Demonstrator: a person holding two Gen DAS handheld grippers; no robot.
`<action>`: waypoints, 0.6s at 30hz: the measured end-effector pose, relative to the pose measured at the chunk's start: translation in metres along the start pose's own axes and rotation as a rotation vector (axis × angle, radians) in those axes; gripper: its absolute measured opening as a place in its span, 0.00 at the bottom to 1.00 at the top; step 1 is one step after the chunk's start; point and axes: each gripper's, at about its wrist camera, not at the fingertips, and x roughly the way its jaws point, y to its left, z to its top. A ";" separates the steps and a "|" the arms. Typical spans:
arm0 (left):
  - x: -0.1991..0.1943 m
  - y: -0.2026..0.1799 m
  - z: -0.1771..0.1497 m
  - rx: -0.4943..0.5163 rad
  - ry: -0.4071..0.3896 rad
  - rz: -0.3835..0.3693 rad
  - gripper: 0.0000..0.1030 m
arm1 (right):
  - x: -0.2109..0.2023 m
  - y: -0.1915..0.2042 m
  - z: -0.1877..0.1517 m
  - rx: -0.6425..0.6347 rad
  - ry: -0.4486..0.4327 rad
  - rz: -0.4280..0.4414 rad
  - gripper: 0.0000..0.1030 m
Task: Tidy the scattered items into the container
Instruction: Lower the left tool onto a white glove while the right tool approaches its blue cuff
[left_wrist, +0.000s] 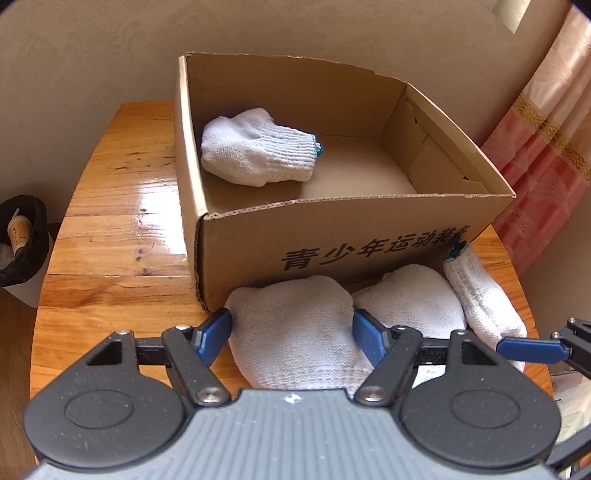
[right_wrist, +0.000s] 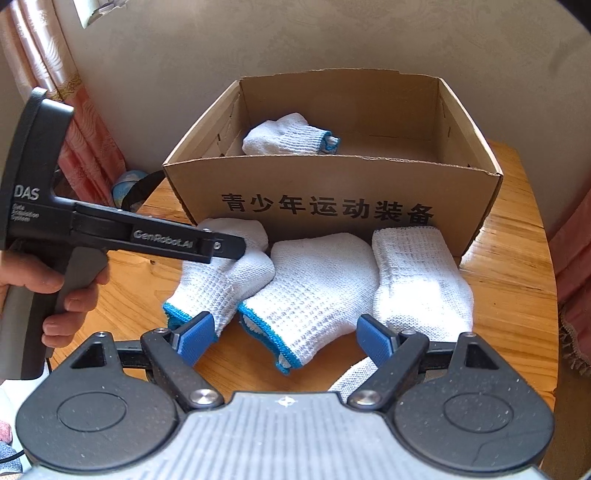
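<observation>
An open cardboard box (left_wrist: 369, 236) (right_wrist: 332, 177) stands on the round wooden table (left_wrist: 110, 221) with one white knit glove (left_wrist: 255, 147) (right_wrist: 288, 134) inside. Three more white gloves lie in front of it. My left gripper (left_wrist: 291, 334) (right_wrist: 229, 251) is open and straddles the left glove (left_wrist: 291, 332) (right_wrist: 218, 284). My right gripper (right_wrist: 286, 336) is open over the blue cuff of the middle glove (right_wrist: 317, 291) (left_wrist: 406, 299). The right glove (right_wrist: 417, 280) (left_wrist: 480, 299) lies beside it, cuff toward the box. A person's hand (right_wrist: 55, 295) holds the left gripper's handle.
A bin lined with a black bag (left_wrist: 22, 240) stands off the table's left edge. A pink curtain (left_wrist: 546, 147) (right_wrist: 74, 110) hangs by the wall. A pale blue ball-like thing (right_wrist: 123, 192) sits low beyond the table. Bare wood lies left of the box.
</observation>
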 end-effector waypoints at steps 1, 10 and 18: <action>0.002 -0.001 0.001 -0.010 0.002 0.003 0.71 | 0.000 0.001 0.000 -0.004 0.001 0.002 0.85; 0.019 0.002 0.009 -0.101 0.020 0.058 0.77 | 0.004 0.000 -0.002 0.004 0.013 0.006 0.85; 0.006 0.020 -0.013 -0.110 0.052 0.144 0.78 | -0.001 0.000 -0.002 -0.017 0.006 0.010 0.85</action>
